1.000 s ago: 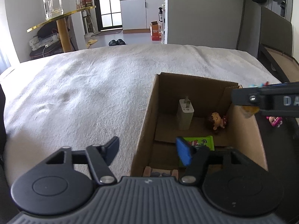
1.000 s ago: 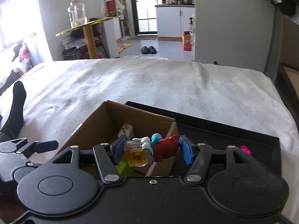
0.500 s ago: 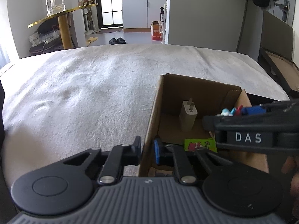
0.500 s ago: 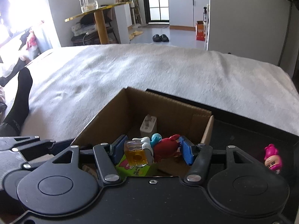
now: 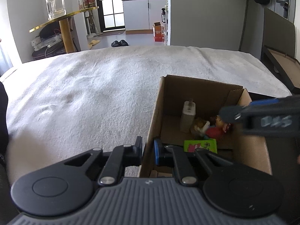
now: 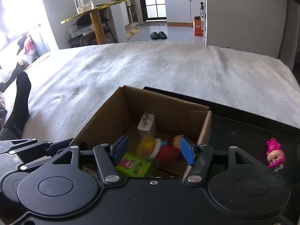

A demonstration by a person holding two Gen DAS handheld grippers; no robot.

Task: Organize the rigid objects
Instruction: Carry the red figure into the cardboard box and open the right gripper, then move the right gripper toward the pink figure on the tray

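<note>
While the left gripper clenches the cardboard box wall, the right gripper's jaws, just widening, stand released above the upright charger.

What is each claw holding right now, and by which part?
Left claw is clamped on the cardboard box by its near-left wall. Right claw holds nothing; its jaws have just been opening, toys blurred below them.

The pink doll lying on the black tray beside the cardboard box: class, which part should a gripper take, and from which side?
Probably grip the pink doll across its round head, the widest part showing, coming down from above. It lies alone on the black tray, clear of the cardboard box.
</note>
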